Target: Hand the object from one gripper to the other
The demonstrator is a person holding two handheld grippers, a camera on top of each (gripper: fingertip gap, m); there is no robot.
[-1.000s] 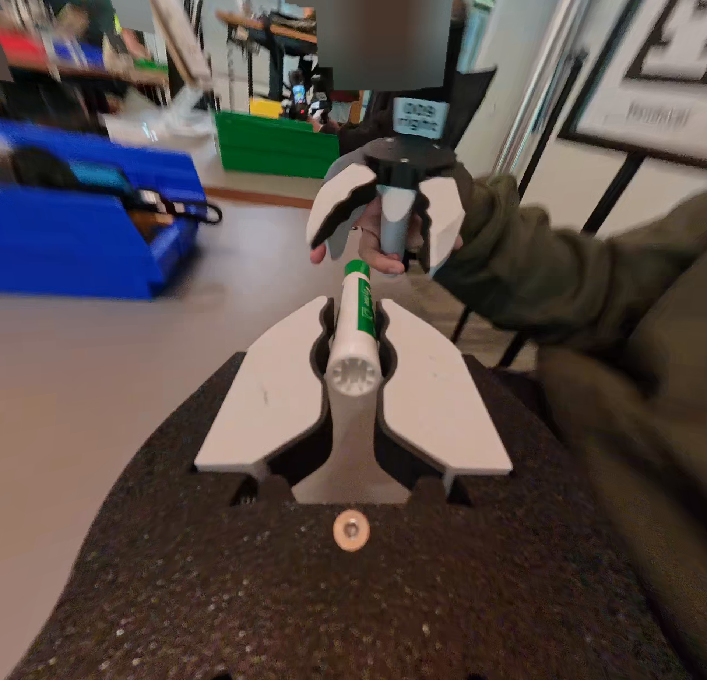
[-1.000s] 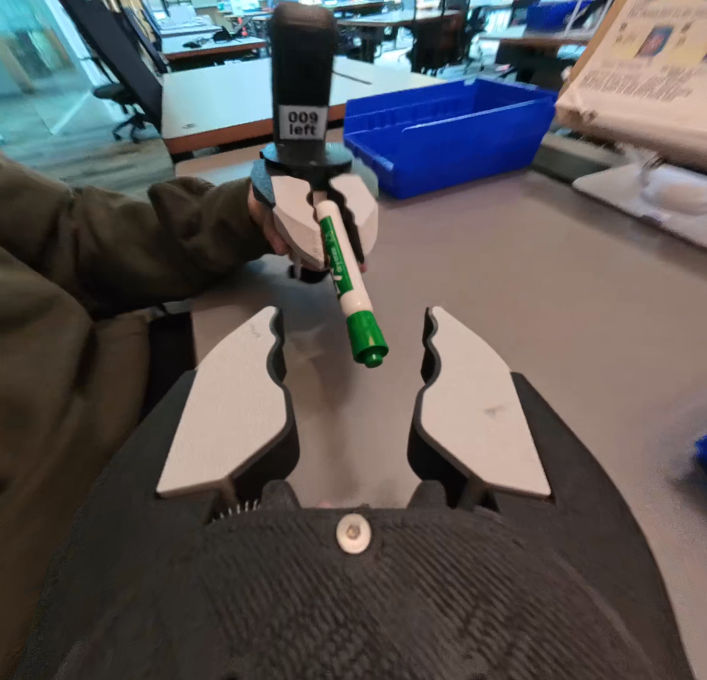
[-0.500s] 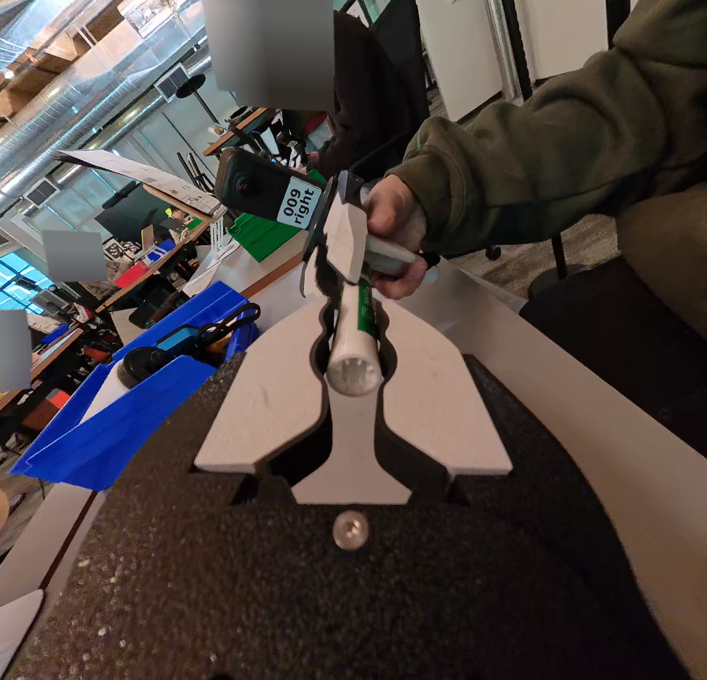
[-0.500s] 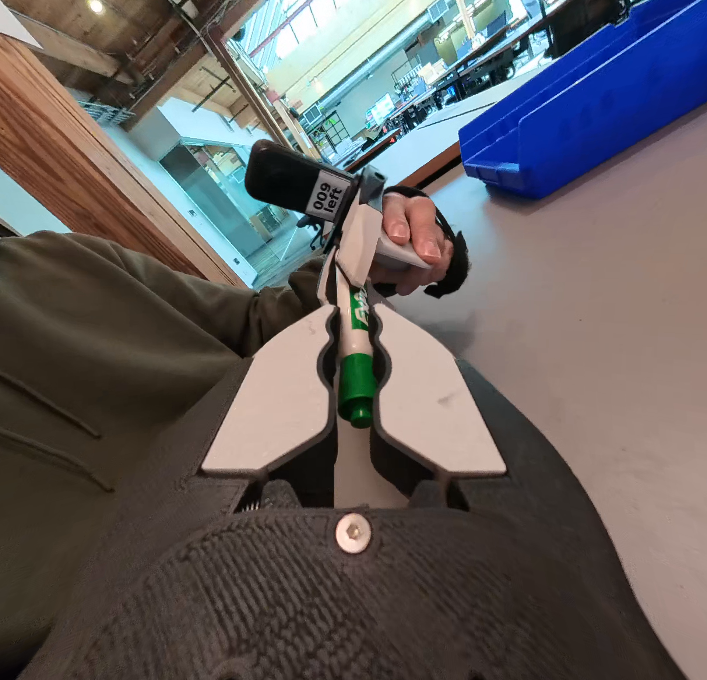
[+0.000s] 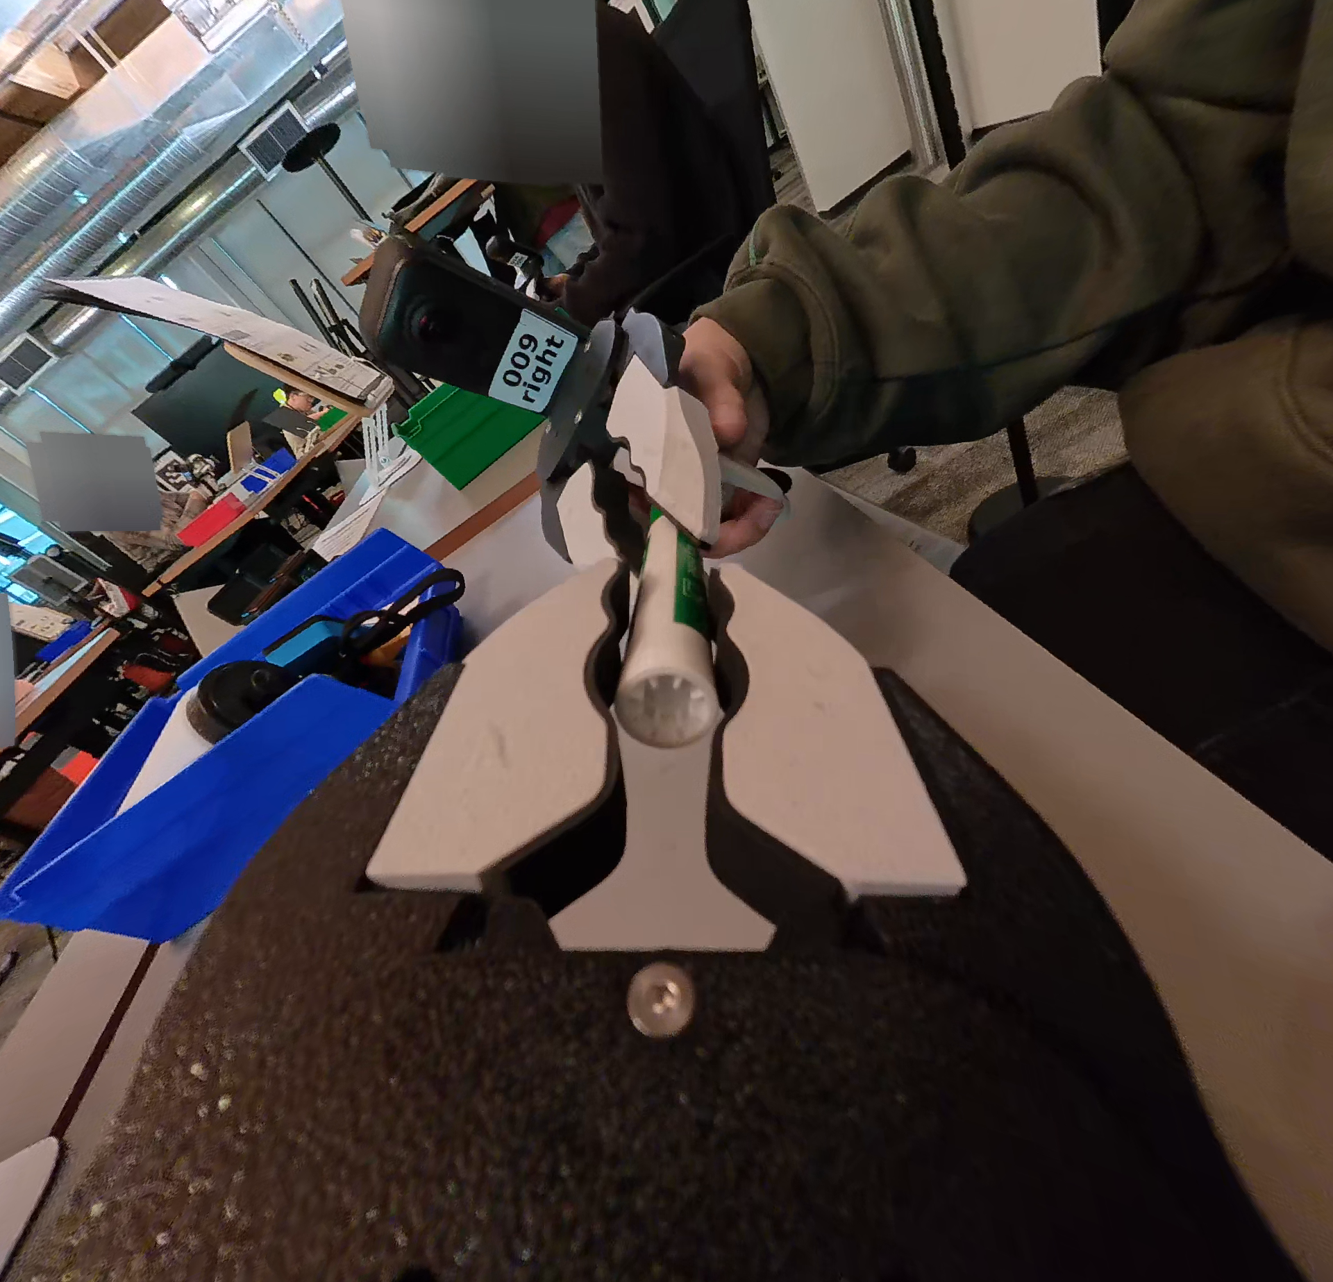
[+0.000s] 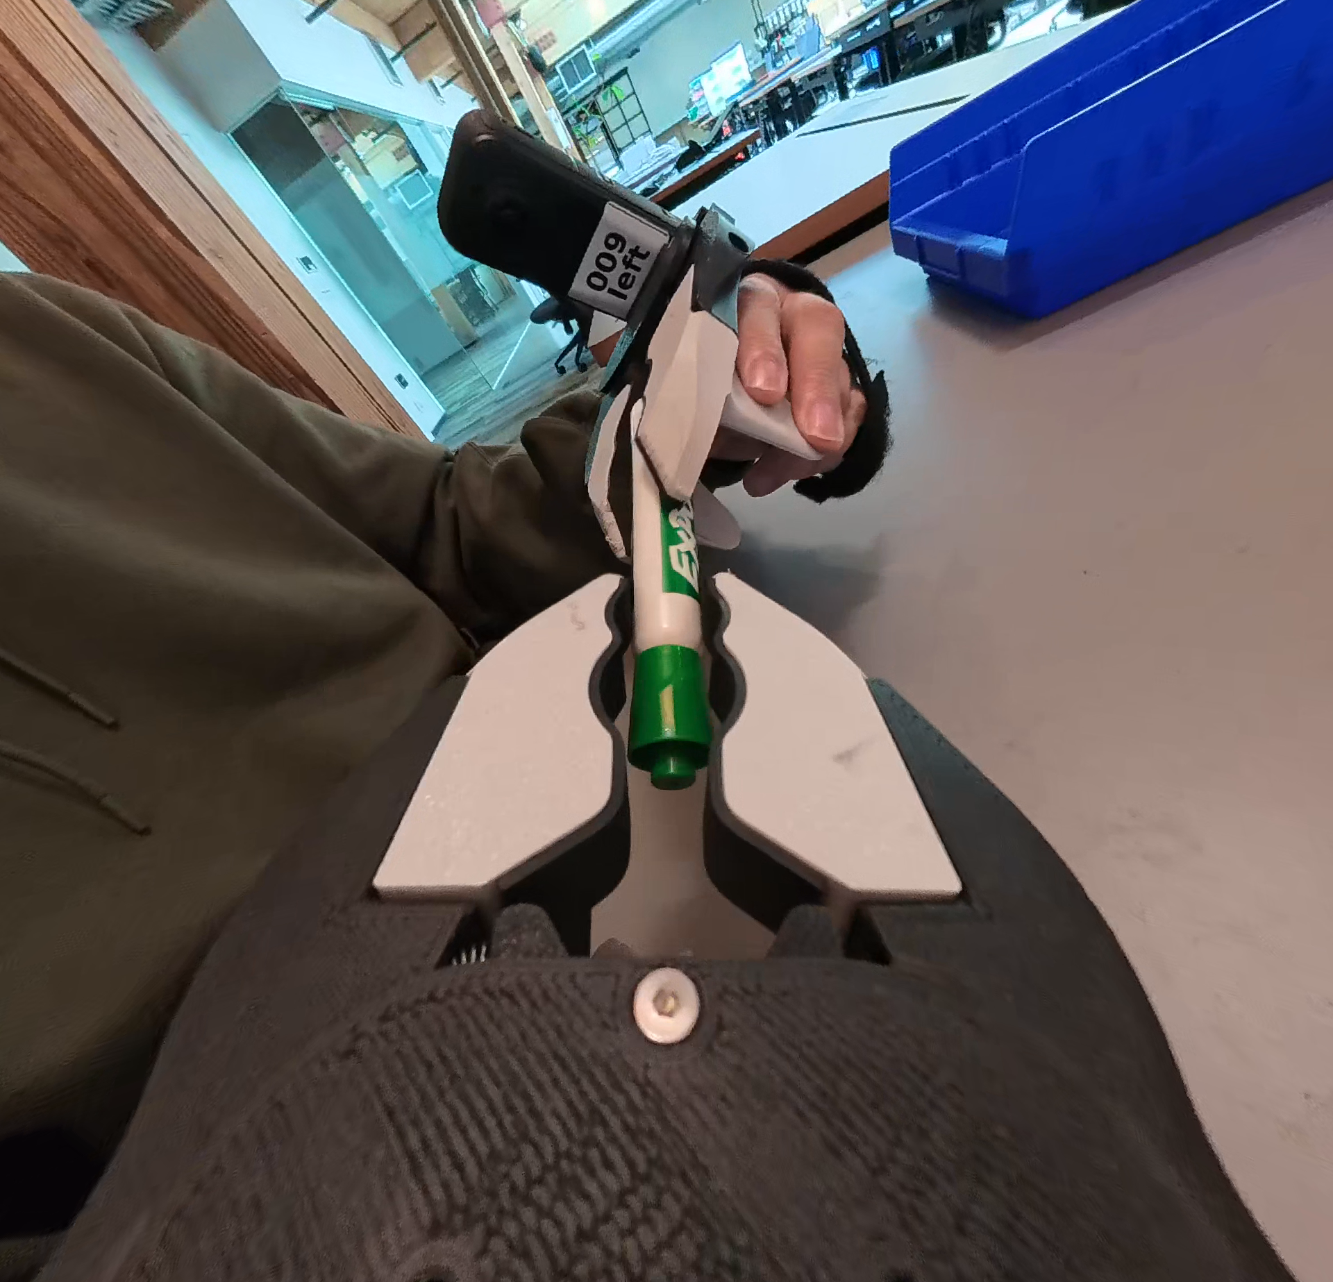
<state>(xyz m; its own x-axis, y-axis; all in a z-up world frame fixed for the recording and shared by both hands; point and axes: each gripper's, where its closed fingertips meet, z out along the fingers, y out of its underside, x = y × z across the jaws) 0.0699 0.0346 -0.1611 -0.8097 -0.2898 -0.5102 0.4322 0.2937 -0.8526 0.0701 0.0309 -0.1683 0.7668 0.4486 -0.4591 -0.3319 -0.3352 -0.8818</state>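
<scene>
The green-and-white marker [image 5: 667, 660] spans both my claws, left gripper [image 5: 665, 634] and right gripper [image 6: 667, 663] each clamped on an end, above the open grey table [image 6: 1082, 526].

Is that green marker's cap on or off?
On. The marker wears its green cap on the end lying between the right gripper fingers; no writing tip shows.
</scene>
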